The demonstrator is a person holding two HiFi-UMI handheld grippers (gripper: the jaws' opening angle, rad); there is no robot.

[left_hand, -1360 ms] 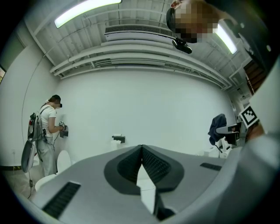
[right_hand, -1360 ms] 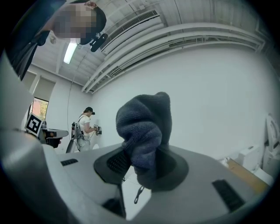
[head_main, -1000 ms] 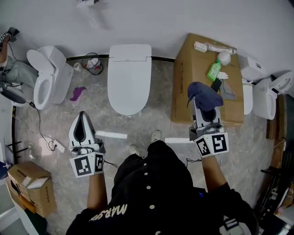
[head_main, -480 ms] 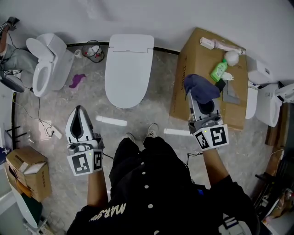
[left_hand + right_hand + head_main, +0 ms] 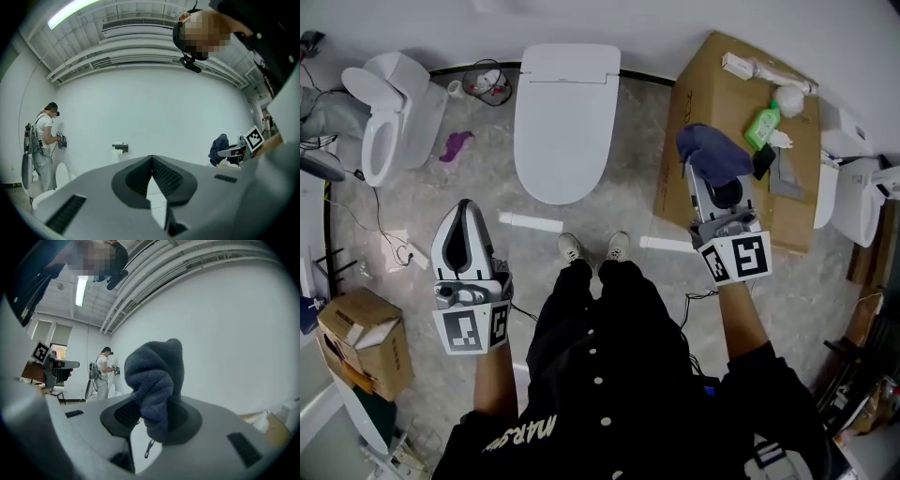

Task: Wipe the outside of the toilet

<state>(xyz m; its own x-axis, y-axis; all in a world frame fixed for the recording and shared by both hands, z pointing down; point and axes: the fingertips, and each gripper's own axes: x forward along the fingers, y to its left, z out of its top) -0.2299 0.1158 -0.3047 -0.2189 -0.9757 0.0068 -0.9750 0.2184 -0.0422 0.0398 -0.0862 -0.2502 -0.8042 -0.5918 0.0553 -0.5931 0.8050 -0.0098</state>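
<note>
A white toilet [image 5: 564,117] with its lid down stands against the wall ahead of my feet. My right gripper [image 5: 697,171] is shut on a dark blue cloth [image 5: 712,153], held above a cardboard box; the bunched cloth [image 5: 154,380] sticks up from the jaws in the right gripper view. My left gripper [image 5: 466,208] is shut with nothing in it, held over the floor left of the toilet; its jaw tips [image 5: 152,158] meet. Both grippers are short of the toilet.
A large cardboard box [image 5: 712,103] right of the toilet carries a green bottle [image 5: 763,125] and small items. A second toilet [image 5: 382,108] with its lid up stands at the left, a third fixture [image 5: 853,197] at the right. Another person [image 5: 102,369] works at the far wall. Cables cross the floor.
The view has shifted so the toilet and box sit higher and nearer the frame top. Both grippers kept their states; the right one still holds the cloth.
</note>
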